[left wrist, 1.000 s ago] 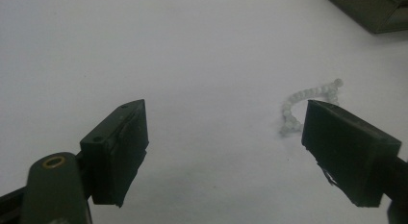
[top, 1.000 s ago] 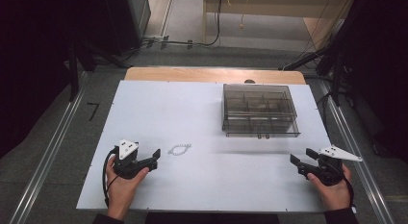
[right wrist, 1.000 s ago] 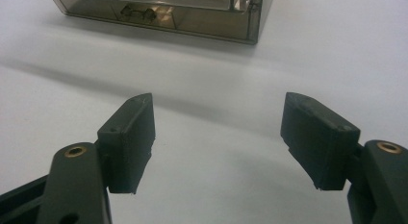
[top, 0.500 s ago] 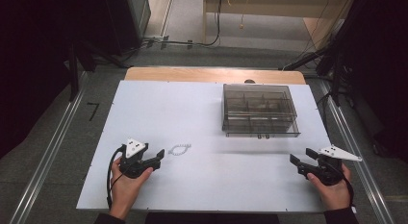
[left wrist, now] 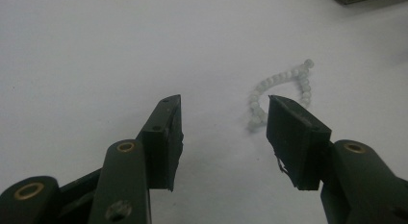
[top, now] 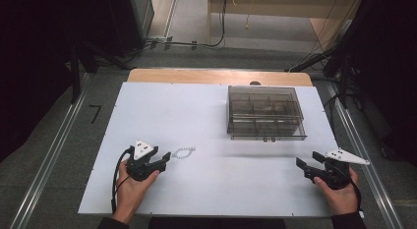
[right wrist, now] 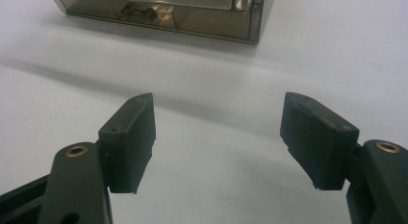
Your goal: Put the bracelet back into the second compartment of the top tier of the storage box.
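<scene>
- Left claw [top: 166, 161] is wide open with nothing in it. It's held low over the white counter [top: 147, 116], tips aimed at the little white bead bracelet [top: 184, 153].
- The bracelet sits just ahead of that claw's tips and a touch off to one side. In the left gripper view the bead loop [left wrist: 281, 92] lies flat on the counter just past the tip of the jaw on that view's right, and part of the loop is tucked behind that jaw, so it isn't centred in the gap.
- I'd say the step in hand is the approach for the pick-up: claw lined up close, no contact with the beads as far as I can tell.
- My guess at what the next move needs: nudge forward and shift sideways toward the beads so the strand falls between the two jaws, drop the tips right onto the counter, then pinch. The beads are small and the strand is floppy, so a high or off-centre pinch would probably just push it away.
- The smoky clear compartment box [top: 264, 112] sits well ahead of both claws, nearer the right one, and looks like the likely drop-off.
- Right claw [top: 301, 167] is also spread open and holding nothing, hanging over bare counter well away from the bracelet, with the box [right wrist: 159, 12] up ahead of it.
</scene>
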The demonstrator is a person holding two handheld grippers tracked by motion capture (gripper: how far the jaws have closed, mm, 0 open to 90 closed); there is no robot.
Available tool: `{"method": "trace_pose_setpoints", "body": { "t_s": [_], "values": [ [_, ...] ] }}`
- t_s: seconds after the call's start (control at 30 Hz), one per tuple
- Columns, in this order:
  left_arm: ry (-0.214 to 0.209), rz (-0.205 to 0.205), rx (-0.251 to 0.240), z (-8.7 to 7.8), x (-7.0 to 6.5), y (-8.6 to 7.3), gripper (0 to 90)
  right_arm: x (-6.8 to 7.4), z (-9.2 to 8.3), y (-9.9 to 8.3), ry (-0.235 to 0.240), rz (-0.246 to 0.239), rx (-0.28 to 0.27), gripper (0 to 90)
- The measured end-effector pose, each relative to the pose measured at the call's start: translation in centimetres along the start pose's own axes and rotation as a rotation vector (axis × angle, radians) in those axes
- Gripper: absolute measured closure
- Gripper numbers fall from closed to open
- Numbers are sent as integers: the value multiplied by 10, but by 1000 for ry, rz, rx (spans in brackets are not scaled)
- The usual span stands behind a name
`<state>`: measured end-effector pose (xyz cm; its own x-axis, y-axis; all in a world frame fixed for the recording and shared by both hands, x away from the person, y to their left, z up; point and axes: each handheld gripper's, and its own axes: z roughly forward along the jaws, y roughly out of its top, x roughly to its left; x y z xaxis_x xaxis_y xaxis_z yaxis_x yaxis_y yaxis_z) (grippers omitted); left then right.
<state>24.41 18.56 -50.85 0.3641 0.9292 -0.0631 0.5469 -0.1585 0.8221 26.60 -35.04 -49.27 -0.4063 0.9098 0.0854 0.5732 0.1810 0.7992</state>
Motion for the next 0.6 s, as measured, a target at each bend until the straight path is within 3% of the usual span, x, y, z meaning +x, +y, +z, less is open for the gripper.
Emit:
{"method": "trace_pose_setpoints", "body": {
  "t_s": [0.6],
  "values": [
    [-59,33,27,10,-2,2,604,1,1,0,-1,2,6,269]
  ]
}}
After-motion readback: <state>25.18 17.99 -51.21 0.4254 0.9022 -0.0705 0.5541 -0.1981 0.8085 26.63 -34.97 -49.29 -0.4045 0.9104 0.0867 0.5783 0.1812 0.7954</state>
